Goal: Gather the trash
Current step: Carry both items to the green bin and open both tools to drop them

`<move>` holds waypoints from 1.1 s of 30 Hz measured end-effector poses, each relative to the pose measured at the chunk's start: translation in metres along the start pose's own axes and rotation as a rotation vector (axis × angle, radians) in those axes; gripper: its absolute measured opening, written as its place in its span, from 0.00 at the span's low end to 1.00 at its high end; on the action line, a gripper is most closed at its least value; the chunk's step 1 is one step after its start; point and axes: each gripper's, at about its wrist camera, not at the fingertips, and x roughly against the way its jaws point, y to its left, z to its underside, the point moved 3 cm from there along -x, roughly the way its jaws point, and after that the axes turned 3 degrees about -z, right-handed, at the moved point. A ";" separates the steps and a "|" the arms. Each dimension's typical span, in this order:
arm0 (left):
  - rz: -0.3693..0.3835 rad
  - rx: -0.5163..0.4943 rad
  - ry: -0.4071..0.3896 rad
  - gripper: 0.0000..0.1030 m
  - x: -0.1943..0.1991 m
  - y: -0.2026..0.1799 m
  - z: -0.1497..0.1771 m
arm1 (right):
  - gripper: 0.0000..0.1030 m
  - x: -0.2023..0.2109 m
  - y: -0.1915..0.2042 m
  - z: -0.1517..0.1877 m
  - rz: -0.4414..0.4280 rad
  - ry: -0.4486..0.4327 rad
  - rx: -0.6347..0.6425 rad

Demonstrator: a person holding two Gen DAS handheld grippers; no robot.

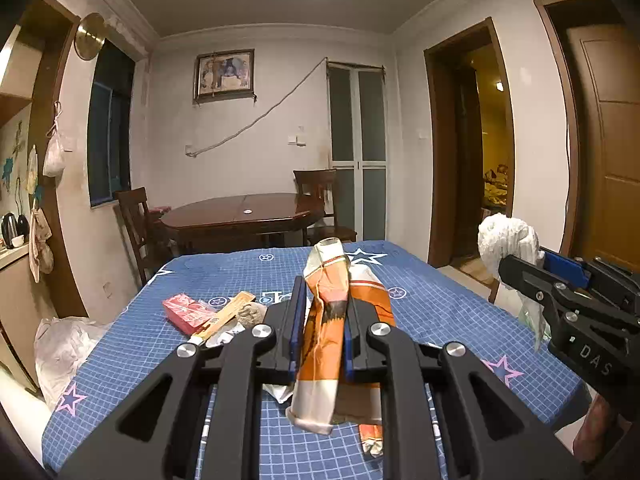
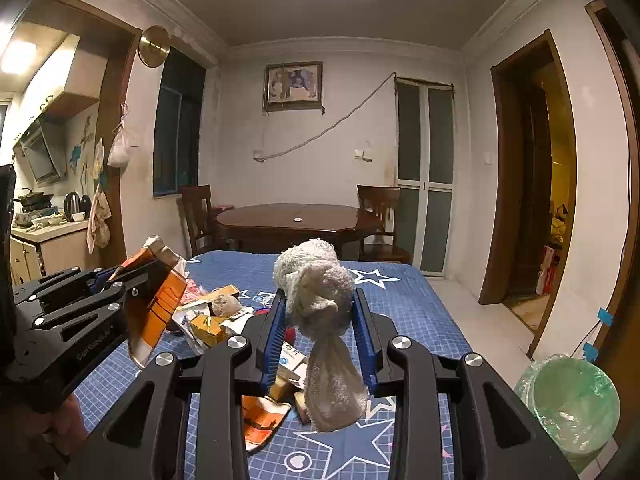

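My left gripper (image 1: 322,292) is shut on an orange and white wrapper (image 1: 326,320) and holds it above the blue checked tablecloth (image 1: 432,304). It shows from the side in the right wrist view (image 2: 132,276), with the wrapper (image 2: 160,300) hanging from it. My right gripper (image 2: 320,300) is shut on a knotted white cloth wad (image 2: 316,292), lifted above the table. It also shows at the right edge of the left wrist view (image 1: 512,268), with the wad (image 1: 506,240). More trash lies on the cloth: a red packet (image 1: 186,312), a yellow box (image 2: 208,328) and a crumpled brownish ball (image 2: 226,304).
A bin lined with a green bag (image 2: 568,404) stands on the floor to the table's right. A white plastic bag (image 1: 60,348) hangs off the table's left side. A dark wooden dining table (image 1: 240,212) with chairs stands behind. Open doorways are on the right wall.
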 end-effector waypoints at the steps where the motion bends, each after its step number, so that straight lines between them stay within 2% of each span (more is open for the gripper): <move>1: 0.002 -0.002 0.002 0.13 -0.002 -0.001 0.000 | 0.32 0.000 -0.003 0.000 0.002 0.001 -0.003; 7: 0.065 -0.015 0.015 0.13 -0.017 -0.031 -0.006 | 0.32 0.002 -0.037 -0.004 0.058 0.021 -0.025; 13: 0.185 -0.022 0.053 0.14 -0.042 -0.084 -0.013 | 0.33 0.014 -0.097 -0.003 0.161 0.065 -0.044; 20: 0.356 -0.058 0.112 0.14 -0.070 -0.164 -0.018 | 0.33 0.037 -0.198 0.004 0.288 0.134 -0.118; 25: 0.490 -0.096 0.171 0.14 -0.090 -0.226 -0.019 | 0.33 0.041 -0.286 0.023 0.357 0.240 -0.204; 28: 0.592 -0.124 0.242 0.14 -0.105 -0.270 -0.012 | 0.33 0.038 -0.334 0.038 0.388 0.304 -0.259; 33: 0.686 -0.183 0.342 0.14 -0.129 -0.330 0.005 | 0.33 0.031 -0.404 0.072 0.421 0.406 -0.335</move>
